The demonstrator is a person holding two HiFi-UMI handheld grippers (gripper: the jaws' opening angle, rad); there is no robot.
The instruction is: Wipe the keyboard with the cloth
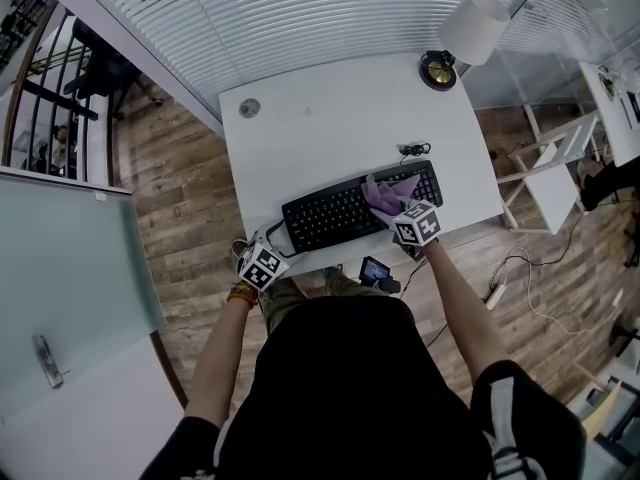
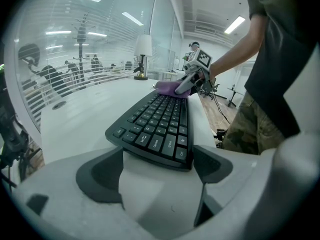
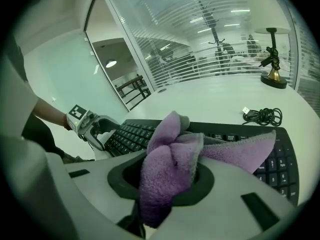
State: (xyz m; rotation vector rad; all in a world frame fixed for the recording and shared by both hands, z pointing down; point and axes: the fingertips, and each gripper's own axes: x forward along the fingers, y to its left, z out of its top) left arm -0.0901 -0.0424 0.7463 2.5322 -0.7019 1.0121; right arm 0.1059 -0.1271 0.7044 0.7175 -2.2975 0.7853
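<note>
The black keyboard (image 1: 330,216) lies near the front edge of the white bench (image 1: 330,118). The right hand-held gripper (image 3: 170,181) pinches the purple cloth (image 3: 170,159), which lies over the keyboard's right part. The left hand-held gripper (image 2: 155,169) has its jaws spread, with the keyboard's left end between them.

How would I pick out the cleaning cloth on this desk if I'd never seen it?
Find the white desk, then the black keyboard along its near edge. At the keyboard's right end, the right hand-held gripper pinches a crumpled cloth lying on the keys. It is the only soft, purple thing there; its neighbours are black or white.
</note>
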